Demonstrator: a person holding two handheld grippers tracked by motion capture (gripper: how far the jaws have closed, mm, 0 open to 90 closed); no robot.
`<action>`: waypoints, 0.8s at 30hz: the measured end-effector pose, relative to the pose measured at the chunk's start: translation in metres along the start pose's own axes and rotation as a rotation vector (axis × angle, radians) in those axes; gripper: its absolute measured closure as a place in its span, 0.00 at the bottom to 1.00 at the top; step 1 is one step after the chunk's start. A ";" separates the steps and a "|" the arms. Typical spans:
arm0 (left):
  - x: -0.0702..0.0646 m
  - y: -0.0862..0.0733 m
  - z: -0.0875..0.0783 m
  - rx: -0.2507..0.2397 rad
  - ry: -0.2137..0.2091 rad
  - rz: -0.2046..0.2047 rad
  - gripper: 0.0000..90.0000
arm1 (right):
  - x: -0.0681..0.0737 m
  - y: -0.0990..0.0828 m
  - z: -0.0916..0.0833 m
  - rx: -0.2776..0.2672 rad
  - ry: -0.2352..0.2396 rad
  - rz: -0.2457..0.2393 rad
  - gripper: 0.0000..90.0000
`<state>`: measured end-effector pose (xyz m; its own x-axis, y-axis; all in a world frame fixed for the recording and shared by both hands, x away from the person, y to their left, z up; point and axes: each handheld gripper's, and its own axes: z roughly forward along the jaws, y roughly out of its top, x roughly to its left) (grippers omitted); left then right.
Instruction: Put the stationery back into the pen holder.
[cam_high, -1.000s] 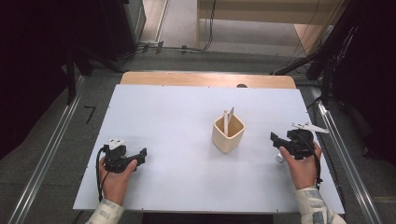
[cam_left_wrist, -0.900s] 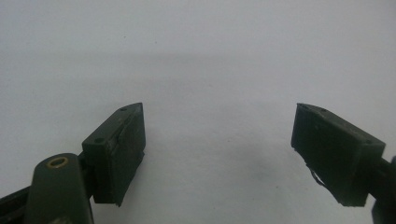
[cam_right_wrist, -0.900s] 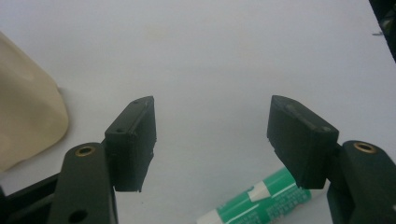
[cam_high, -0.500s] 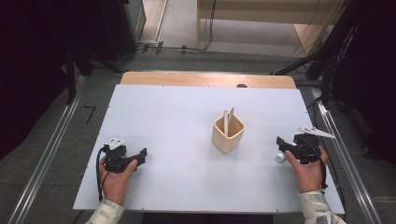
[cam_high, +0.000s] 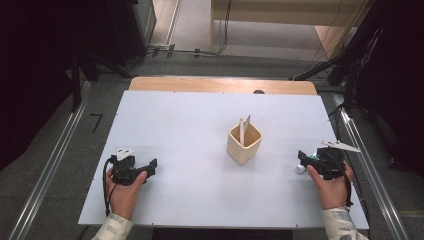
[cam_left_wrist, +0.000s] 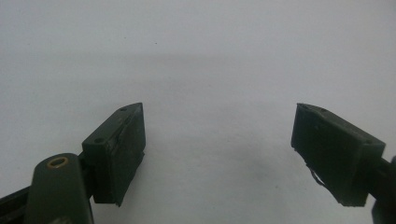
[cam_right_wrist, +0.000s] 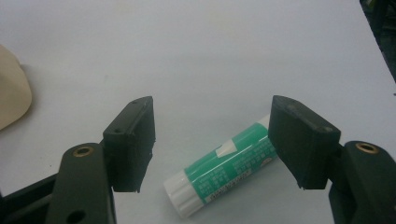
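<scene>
White counter (cam_high: 200, 150), broad bare room around beige cup (cam_high: 244, 144) at middle. Left gripper (cam_left_wrist: 218, 149) spread wide over bare surface, grasping nothing. Right gripper (cam_right_wrist: 212, 144) released, jaws astride green-and-white glue stick (cam_right_wrist: 224, 165) lying near right edge.

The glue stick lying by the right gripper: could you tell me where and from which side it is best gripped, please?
Grip the glue stick across its green-labelled barrel, near the middle, coming down from above. It lies flat on the white table, a round tube slanting between the open jaws of the right gripper. Probably turn the jaws to cross the tube squarely; the white cap end is shorter and likelier to slip.
</scene>
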<state>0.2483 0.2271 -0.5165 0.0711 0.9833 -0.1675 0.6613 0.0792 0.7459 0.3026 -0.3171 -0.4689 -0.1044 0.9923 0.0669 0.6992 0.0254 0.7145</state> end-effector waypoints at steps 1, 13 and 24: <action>0.000 0.000 0.000 0.000 -0.001 0.001 0.21 | 0.000 -0.001 0.000 0.000 -0.002 -0.006 0.34; 0.000 0.000 0.000 0.000 0.000 0.001 0.21 | -0.001 -0.006 0.003 0.006 -0.025 0.002 0.34; 0.000 0.000 0.000 0.000 -0.001 0.000 0.21 | -0.007 -0.010 0.013 0.021 -0.041 0.029 0.34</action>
<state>0.2483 0.2272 -0.5164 0.0716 0.9832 -0.1678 0.6613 0.0791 0.7459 0.3052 -0.3225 -0.4858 -0.0554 0.9968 0.0582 0.7161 -0.0009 0.6980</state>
